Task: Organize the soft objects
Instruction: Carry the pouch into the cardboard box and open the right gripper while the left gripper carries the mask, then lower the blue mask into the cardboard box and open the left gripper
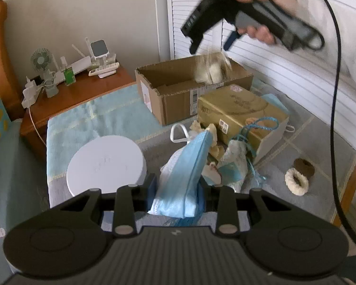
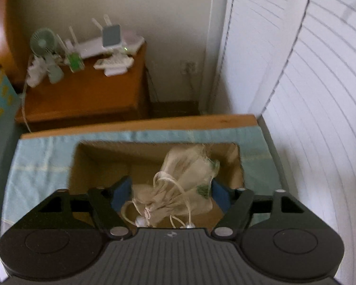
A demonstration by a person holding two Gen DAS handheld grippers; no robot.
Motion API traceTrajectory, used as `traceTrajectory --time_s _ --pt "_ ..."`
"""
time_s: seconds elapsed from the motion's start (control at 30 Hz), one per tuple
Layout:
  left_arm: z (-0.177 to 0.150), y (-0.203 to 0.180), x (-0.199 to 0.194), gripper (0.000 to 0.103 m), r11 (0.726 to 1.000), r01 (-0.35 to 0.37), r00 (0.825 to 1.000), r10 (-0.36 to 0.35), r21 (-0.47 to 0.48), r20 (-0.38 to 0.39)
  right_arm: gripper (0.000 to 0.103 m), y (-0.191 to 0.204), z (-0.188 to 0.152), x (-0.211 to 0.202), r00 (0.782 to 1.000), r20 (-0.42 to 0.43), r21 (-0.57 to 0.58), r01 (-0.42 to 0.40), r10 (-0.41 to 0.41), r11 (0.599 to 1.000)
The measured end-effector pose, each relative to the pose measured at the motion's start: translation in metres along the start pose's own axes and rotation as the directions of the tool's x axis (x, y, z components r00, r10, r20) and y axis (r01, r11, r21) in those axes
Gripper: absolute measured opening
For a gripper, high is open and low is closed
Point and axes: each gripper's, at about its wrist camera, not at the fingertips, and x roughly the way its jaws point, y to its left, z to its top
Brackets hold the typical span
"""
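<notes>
My left gripper (image 1: 178, 187) is shut on a stack of blue face masks (image 1: 187, 166) with a white ear loop, held above the covered table. My right gripper (image 2: 170, 190) is open above the open cardboard box (image 2: 102, 163). A cream drawstring pouch (image 2: 185, 178) lies blurred between and below its blue pads, apart from them, inside the box. In the left wrist view the right gripper (image 1: 208, 47) hangs over the box (image 1: 178, 95) with the blurred pouch (image 1: 212, 67) under it.
A closed tan box (image 1: 237, 109), a white paper bag (image 1: 270, 137) and a pile of lace and blue cord (image 1: 237, 163) lie on the table. Two fluffy rings (image 1: 299, 178) lie to the right. A round white lid (image 1: 106, 163) sits left. A wooden nightstand (image 2: 83, 95) holds small devices.
</notes>
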Motion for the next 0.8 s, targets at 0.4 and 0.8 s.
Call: traceTrajectory --time_s 0.4,0.8 --pt "0.041 -0.006 0.009 0.033 0.999 -0.003 1.0 0.003 0.033 0.006 0.102 -0.032 -0.061 -0.034 0.993 0.107 -0.039 -0.05 0.054 0.998" --pt "0.132 -0.007 0.059 0.033 0.999 -0.013 1.0 0.011 0.053 0.023 0.103 -0.059 -0.146 -0.071 0.966 0.207 -0.02 -0.153 0.154 0.988"
